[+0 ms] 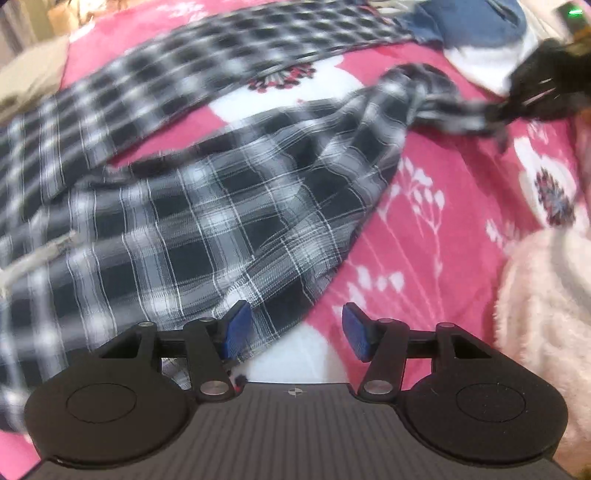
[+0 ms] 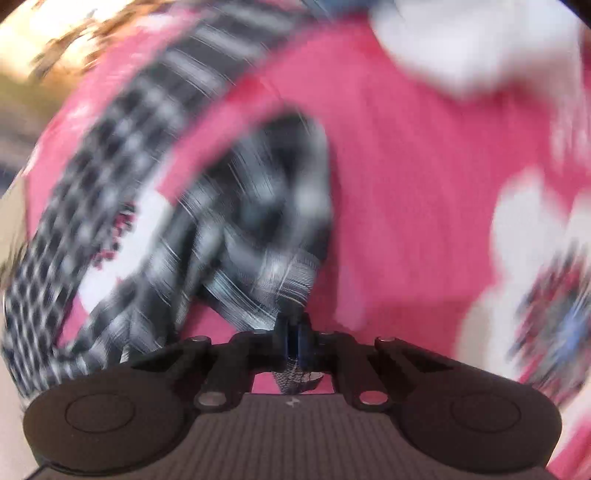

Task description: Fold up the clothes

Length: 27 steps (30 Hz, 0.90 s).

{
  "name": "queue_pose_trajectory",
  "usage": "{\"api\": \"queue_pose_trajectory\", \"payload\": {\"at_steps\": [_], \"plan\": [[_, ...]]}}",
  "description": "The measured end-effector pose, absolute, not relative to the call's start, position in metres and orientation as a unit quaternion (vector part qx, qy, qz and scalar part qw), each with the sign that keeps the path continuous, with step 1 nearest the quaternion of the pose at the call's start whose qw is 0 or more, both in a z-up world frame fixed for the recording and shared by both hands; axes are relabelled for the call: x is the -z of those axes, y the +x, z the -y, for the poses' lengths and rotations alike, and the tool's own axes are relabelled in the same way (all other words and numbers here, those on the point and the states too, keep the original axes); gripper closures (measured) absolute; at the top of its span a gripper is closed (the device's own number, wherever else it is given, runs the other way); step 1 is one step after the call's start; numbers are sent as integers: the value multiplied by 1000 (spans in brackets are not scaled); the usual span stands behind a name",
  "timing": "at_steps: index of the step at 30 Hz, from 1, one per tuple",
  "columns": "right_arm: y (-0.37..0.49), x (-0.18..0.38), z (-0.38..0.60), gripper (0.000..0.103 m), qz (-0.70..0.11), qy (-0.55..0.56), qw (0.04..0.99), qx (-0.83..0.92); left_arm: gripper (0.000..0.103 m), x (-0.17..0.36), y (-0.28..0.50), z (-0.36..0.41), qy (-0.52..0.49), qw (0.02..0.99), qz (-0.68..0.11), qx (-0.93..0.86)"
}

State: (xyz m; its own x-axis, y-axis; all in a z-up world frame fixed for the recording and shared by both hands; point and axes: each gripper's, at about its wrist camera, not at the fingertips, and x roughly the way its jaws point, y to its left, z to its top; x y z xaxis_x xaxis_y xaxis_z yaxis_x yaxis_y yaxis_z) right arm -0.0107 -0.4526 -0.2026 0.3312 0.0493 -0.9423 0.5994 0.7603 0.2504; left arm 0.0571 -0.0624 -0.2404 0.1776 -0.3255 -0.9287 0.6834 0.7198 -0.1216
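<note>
A black-and-white plaid garment [image 1: 207, 229] lies spread over a pink flowered bedspread [image 1: 443, 229]. My left gripper [image 1: 297, 328] is open just above the cloth's near edge, with its blue pads [image 1: 238, 328] apart and nothing between them. One long part of the plaid cloth is stretched toward the upper right, where my right gripper [image 1: 498, 114] pinches its end. In the blurred right wrist view my right gripper [image 2: 294, 332] is shut on a fold of the plaid cloth [image 2: 266, 236], which hangs bunched ahead of the fingers.
A fluffy pale pink item [image 1: 546, 302] sits at the right. Blue denim [image 1: 469, 22] on something white [image 1: 487, 62] lies at the top right. A second band of plaid cloth [image 1: 184, 74] runs across the far side of the bedspread.
</note>
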Motion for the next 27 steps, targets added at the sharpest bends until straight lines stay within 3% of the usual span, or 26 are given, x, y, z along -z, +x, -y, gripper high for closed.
{"api": "queue_pose_trajectory", "payload": {"at_steps": [6, 12, 16, 21, 24, 27], "plan": [[8, 158, 502, 99, -602, 44, 782, 158, 48, 255, 79, 61, 134, 719, -612, 300], [6, 237, 530, 98, -674, -132, 711, 149, 48, 256, 82, 66, 156, 708, -629, 281], [-11, 265, 553, 97, -702, -51, 684, 193, 48, 255, 76, 67, 185, 702, -629, 278], [-50, 225, 562, 85, -618, 170, 733, 227, 48, 237, 76, 43, 179, 732, -607, 251], [-66, 213, 551, 63, -548, 346, 737, 194, 48, 230, 92, 0, 86, 754, -626, 180], [-68, 232, 533, 60, -492, 509, 688, 160, 48, 234, 99, -56, -56, 761, -639, 99]]}}
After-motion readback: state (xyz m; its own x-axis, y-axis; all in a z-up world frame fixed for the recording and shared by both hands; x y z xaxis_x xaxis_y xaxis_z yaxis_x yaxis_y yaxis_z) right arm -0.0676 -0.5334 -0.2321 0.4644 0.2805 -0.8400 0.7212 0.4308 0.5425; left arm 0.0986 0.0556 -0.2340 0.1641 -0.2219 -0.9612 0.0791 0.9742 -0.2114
